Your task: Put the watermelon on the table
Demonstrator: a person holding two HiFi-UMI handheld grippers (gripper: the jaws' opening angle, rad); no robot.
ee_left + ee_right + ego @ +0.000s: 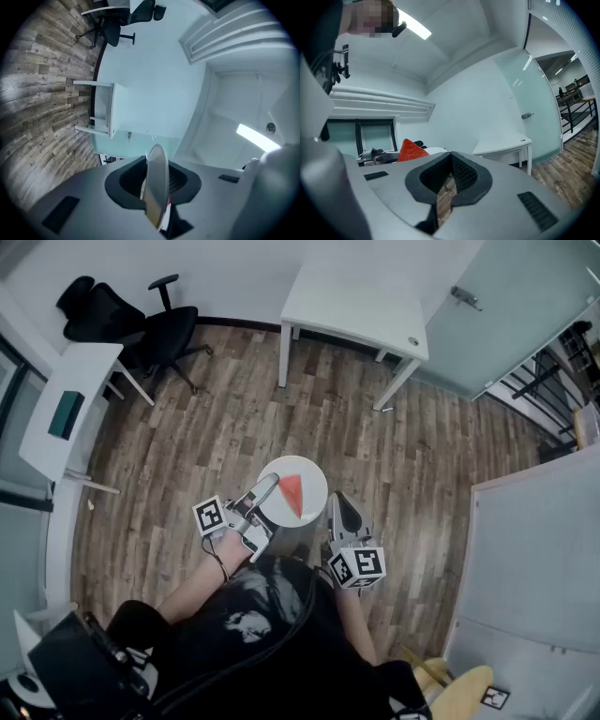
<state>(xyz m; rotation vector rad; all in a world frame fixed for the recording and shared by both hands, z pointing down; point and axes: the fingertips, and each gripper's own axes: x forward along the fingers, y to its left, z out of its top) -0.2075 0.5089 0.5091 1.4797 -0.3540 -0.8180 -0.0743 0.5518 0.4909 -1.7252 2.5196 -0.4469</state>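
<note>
left tool (266, 489): jaws clamped on the rim of a white round plate (311, 482), above the wooden plank floor (187, 456) | red triangular watermelon slice (292, 495): lying on that plate | right tool (338, 506): jaws together, empty, just beside the plate | white rectangular desk (356, 306): well apart, by the wall

- watermelon slice (292, 495) lies on the plate (310, 480)
- plate's left rim sits between the left gripper (266, 487) jaws; right gripper (339, 512) just right of it
- table (356, 306) ahead, office chair (150, 329) to its left
</note>
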